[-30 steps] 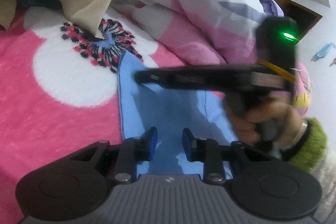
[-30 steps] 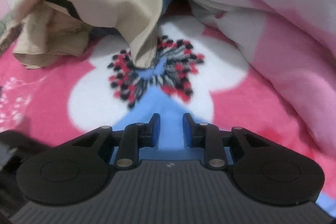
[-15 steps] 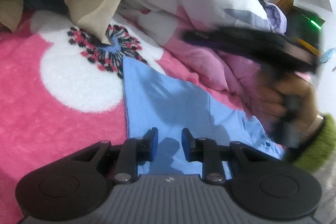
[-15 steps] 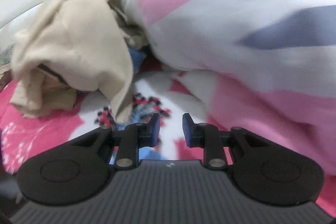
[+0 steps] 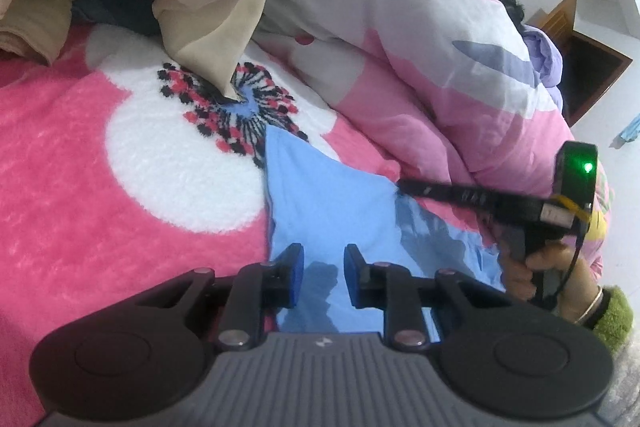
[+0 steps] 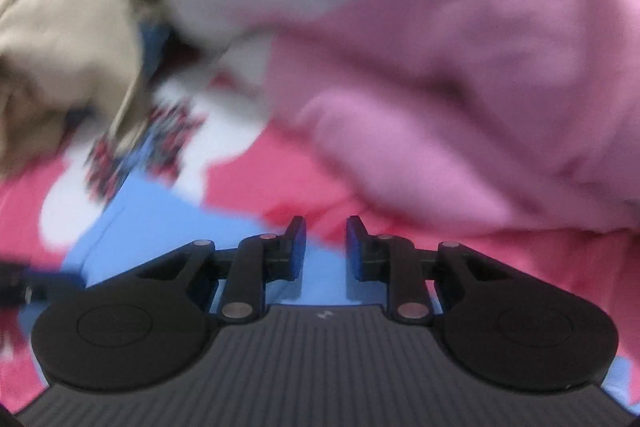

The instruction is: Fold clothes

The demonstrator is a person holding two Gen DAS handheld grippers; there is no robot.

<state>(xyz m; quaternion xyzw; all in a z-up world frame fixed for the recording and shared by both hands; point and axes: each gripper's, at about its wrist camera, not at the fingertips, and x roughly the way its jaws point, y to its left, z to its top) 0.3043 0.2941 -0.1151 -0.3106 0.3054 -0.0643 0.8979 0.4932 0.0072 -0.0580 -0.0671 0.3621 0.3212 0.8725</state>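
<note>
A light blue garment (image 5: 328, 203) lies flat on the pink blanket, one corner pointing at the flower's dark centre. My left gripper (image 5: 322, 275) hovers over its near part, open, with nothing between the blue pads. In the left wrist view my right gripper (image 5: 404, 187) comes in from the right, held by a hand (image 5: 532, 267), its tip at the garment's right edge. The blurred right wrist view shows the right gripper (image 6: 326, 247) open just above the blue garment (image 6: 160, 219) and the blanket, holding nothing.
The pink fleece blanket (image 5: 80, 187) with a white flower covers the bed. A bulky pink and white quilt (image 5: 420, 47) is heaped at the back right. Beige clothes (image 5: 208, 11) are piled at the back left, one flap hanging onto the flower. A wooden cabinet (image 5: 592, 67) stands far right.
The right gripper swung from over the garment's middle up toward the quilt, then came down at the garment's right edge. The left gripper stayed over the near part; more blue cloth shows.
</note>
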